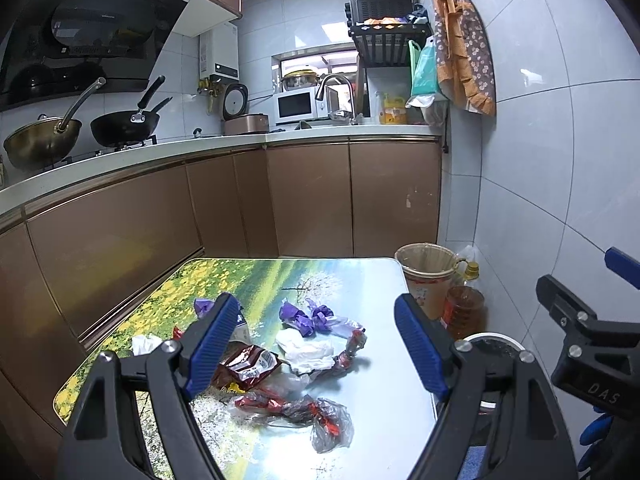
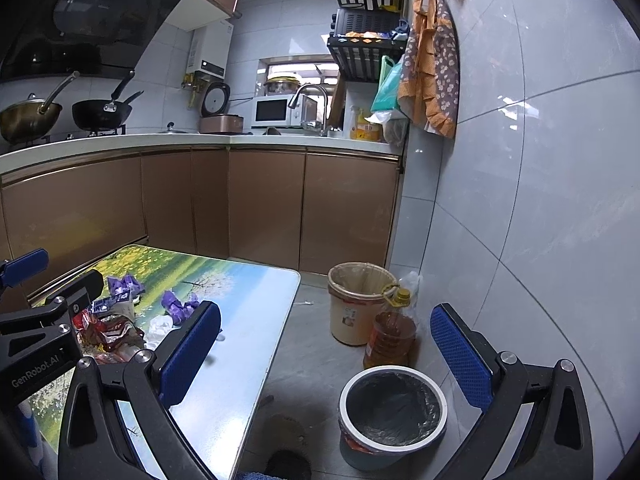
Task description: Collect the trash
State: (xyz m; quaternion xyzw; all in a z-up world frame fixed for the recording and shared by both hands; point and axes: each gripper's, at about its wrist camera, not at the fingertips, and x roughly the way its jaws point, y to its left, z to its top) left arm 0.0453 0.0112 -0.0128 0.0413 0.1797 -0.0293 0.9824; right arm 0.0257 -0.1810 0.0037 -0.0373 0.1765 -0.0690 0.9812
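Trash lies scattered on a small table point(image 1: 372, 280) with a landscape print: purple wrappers point(image 1: 306, 316), a crumpled white tissue point(image 1: 308, 350), a dark red snack bag point(image 1: 250, 366), and clear plastic with red wrappers point(image 1: 316, 412). My left gripper point(image 1: 320, 344) hovers open above this pile, holding nothing. My right gripper point(image 2: 326, 346) hangs open and empty over the floor right of the table, above a white-rimmed bin point(image 2: 394, 404) lined with a black bag. In the right wrist view the trash pile point(image 2: 116, 328) sits at the left, behind the left gripper's body.
A beige bin point(image 2: 360, 300) with a clear liner and a bottle of amber oil point(image 2: 390, 336) stand on the floor by the tiled wall. Brown kitchen cabinets point(image 1: 312, 196) under a white counter run behind the table. Woks sit on the stove point(image 1: 124, 124).
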